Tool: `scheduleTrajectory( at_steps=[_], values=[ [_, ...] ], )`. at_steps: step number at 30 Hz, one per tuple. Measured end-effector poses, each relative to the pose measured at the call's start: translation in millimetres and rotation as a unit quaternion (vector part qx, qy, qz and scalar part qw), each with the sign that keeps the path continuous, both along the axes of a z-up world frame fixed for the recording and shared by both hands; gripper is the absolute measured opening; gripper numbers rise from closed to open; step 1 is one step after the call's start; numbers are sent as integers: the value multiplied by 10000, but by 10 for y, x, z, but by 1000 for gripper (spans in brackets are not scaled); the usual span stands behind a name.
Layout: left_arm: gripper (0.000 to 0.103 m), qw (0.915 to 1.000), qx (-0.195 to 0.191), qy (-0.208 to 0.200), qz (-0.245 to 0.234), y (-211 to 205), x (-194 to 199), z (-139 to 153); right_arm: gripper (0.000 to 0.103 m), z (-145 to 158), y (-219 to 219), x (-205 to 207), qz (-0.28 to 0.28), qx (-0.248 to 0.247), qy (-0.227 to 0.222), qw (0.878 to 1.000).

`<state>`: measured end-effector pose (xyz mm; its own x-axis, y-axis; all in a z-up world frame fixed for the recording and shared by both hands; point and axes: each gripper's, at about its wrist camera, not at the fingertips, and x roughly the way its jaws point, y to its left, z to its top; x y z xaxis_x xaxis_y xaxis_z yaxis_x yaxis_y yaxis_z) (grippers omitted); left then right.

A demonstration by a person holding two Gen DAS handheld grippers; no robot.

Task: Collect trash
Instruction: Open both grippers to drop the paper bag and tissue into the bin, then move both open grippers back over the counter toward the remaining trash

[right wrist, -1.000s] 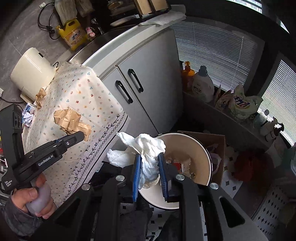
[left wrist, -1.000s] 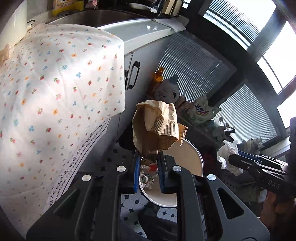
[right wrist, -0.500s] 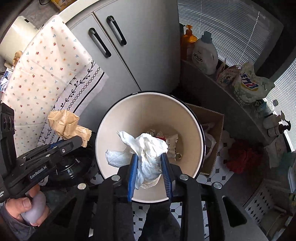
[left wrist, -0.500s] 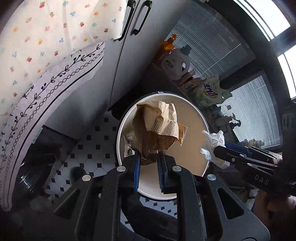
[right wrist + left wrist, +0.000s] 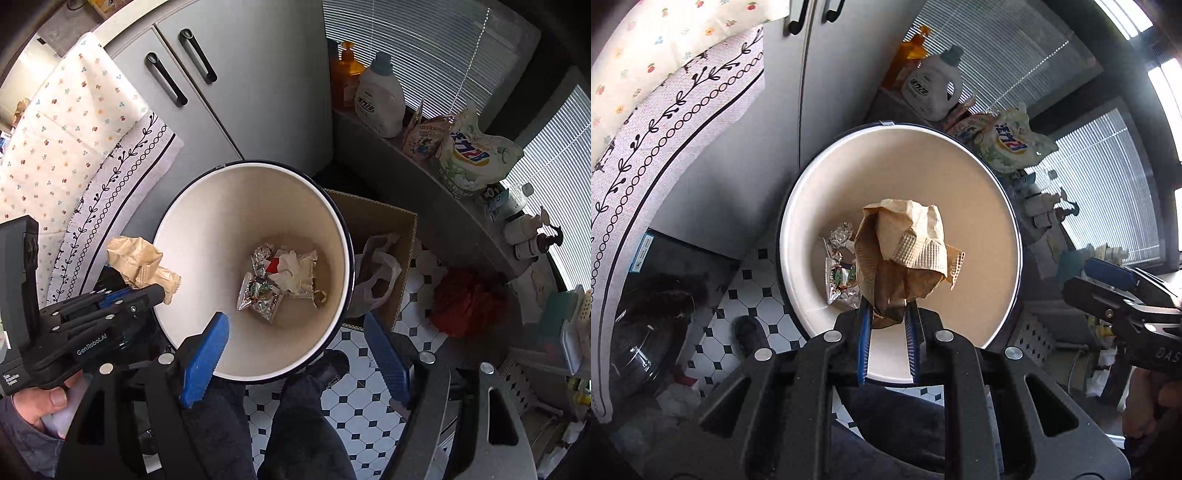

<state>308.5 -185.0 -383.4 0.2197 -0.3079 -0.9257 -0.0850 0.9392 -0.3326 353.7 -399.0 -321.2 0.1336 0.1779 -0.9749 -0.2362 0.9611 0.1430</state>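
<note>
A round bin (image 5: 979, 221) with a cream inside and a dark rim stands on the tiled floor below both grippers. My left gripper (image 5: 887, 314) is shut on a crumpled brown paper wad (image 5: 905, 247) and holds it over the bin's mouth. In the right wrist view the same wad (image 5: 136, 262) hangs at the bin's (image 5: 207, 229) left rim. My right gripper (image 5: 295, 321) is opening wide above the bin with nothing between its jaws. A white tissue (image 5: 291, 267) lies at the bottom among foil wrappers (image 5: 260, 295).
A cardboard box (image 5: 391, 221) with a plastic bag in it stands right of the bin. Detergent bottle (image 5: 378, 96) and refill pouches (image 5: 472, 155) line a ledge by the blinds. Grey cabinet doors (image 5: 240, 92) and a floral tablecloth (image 5: 74, 129) lie left. A person's dark legs (image 5: 295, 424) are below.
Both grippers came down over the bin, which now fills the views. The right gripper opened and its white tissue dropped into the bin. The left gripper still holds the brown paper.
</note>
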Motion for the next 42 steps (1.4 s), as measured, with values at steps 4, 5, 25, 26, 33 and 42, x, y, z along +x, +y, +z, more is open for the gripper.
scheduleTrajectory(
  at_steps=[4, 5, 25, 26, 33, 42],
  values=[
    [17, 9992, 48, 130, -368, -202, 90, -47, 77, 111, -201, -78, -304, 66, -60, 9995],
    [18, 9988, 39, 157, -471, -246, 108, -53, 77, 134, -255, -101, -394, 81, -69, 9992],
    [97, 9978, 219, -428, -456, 396, 171, 1108, 93, 650, -417, -312, -1370, 436, -374, 9889],
    [97, 9977, 237, -501, -391, 467, 159, 1193, 94, 694, -348, -302, -1316, 474, -420, 9893],
    [97, 9953, 293, -919, 128, 1055, 13, 1650, 95, 1012, 223, -161, -900, 714, -737, 9906],
    [97, 9848, 422, -1483, 805, 1840, -175, 2134, 95, 1425, 1040, 44, -349, 915, -1058, 9896]
  ],
)
